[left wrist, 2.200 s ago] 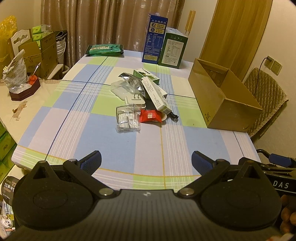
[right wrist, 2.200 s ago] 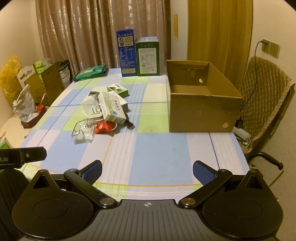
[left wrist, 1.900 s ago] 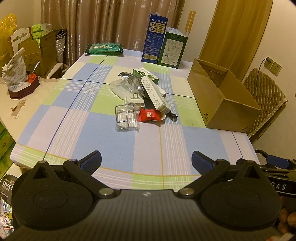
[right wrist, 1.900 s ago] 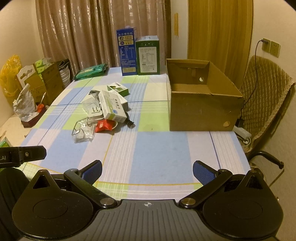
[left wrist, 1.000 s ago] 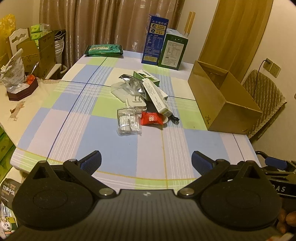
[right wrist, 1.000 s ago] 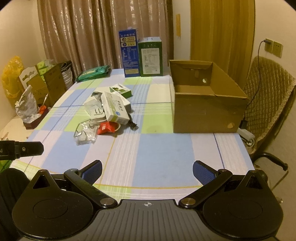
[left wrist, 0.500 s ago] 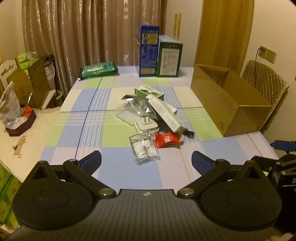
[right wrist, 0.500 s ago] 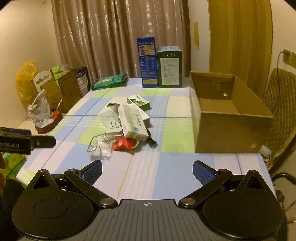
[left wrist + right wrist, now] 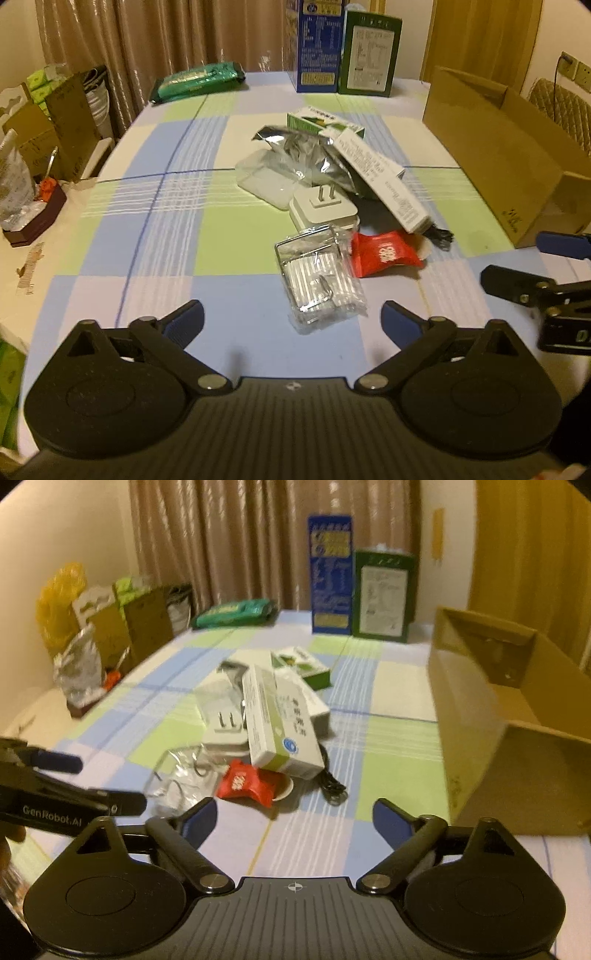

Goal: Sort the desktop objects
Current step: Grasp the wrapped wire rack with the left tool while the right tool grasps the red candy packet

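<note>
A heap of small objects lies mid-table: a clear plastic packet point(image 9: 321, 275), a red sachet point(image 9: 382, 253), a white plug adapter point(image 9: 323, 206), a long white box point(image 9: 384, 184), a silver foil bag point(image 9: 310, 157) and a green box point(image 9: 325, 123). My left gripper point(image 9: 291, 321) hovers just short of the clear packet, jaws closing, nothing between them. My right gripper point(image 9: 293, 818) hangs near the red sachet point(image 9: 245, 782) and the white box point(image 9: 280, 723), jaws also closing on nothing. An open cardboard box point(image 9: 509, 723) stands at the right.
Checked tablecloth point(image 9: 147, 236) covers the table. A blue carton point(image 9: 319, 44), a green carton point(image 9: 371, 53) and a green wipes pack point(image 9: 199, 79) stand at the far edge. Cartons and bags point(image 9: 110, 627) crowd the left side. A quilted chair point(image 9: 557, 103) sits behind the cardboard box.
Both grippers have come forward and down toward the heap, which now looks much larger. Their jaws have narrowed slightly. Each gripper now shows at the edge of the other's view.
</note>
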### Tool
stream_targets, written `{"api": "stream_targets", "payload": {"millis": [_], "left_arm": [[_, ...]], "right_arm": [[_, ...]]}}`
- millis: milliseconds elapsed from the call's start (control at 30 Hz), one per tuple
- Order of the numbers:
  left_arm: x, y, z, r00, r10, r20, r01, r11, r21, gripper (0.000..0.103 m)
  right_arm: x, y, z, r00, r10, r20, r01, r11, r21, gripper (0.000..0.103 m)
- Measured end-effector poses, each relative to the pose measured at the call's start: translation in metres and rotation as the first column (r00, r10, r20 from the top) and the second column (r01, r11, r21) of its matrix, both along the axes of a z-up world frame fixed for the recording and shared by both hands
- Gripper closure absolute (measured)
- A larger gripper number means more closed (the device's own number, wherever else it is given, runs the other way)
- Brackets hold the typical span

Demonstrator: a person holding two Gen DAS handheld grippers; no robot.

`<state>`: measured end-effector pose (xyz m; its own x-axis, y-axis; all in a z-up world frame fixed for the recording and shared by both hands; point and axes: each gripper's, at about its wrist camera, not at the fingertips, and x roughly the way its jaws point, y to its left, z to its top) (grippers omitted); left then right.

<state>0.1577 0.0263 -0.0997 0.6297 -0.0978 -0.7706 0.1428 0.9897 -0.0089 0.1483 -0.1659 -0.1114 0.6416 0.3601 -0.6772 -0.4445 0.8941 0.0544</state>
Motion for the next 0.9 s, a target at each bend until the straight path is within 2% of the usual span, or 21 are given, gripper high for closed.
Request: {"api": "stream_targets", "payload": {"millis": [200,367,500,567,633,667,900], "left_arm": [[0.025,0.003,-0.029,1.000,0.008,0.014,-0.007,0.999,-0.048,0.012],[0.034,-0.001,-0.043,1.000,-0.017,-0.013,0.016,0.997,-0.071,0.020],[0.038,0.000,-0.049,1.000,-0.014,-0.024,0.012,0.996,-0.088,0.036],[0.038,0.001,-0.048,1.000,-0.024,-0.017,0.022,0.996,-0.092,0.057],[0.037,0.003,-0.046,1.000,-0.014,-0.011,0.013,0.996,-0.083,0.070],[0.037,0.004,-0.045,1.000,-0.012,-0.006,0.012,0.997,-0.071,0.074],[0.034,0.024,-0.040,1.000,0.028,-0.004,-0.028,0.997,-0.068,0.076]], "right_arm": [[0.019,0.011,-0.023,0.998,0.048,-0.047,-0.048,0.999,0.005,0.030],[0.026,0.015,-0.029,0.999,0.036,-0.033,-0.037,0.999,-0.013,0.034],[0.028,0.017,-0.028,0.999,0.048,-0.025,-0.048,0.999,0.001,0.038],[0.027,0.022,-0.028,0.998,0.067,-0.020,-0.067,0.998,0.001,0.039],[0.025,0.027,-0.029,0.996,0.082,-0.017,-0.082,0.997,0.008,0.040],[0.026,0.029,-0.029,0.996,0.090,-0.018,-0.090,0.996,0.012,0.041],[0.030,0.048,-0.032,0.996,0.086,0.001,-0.086,0.996,0.017,0.043]]}}
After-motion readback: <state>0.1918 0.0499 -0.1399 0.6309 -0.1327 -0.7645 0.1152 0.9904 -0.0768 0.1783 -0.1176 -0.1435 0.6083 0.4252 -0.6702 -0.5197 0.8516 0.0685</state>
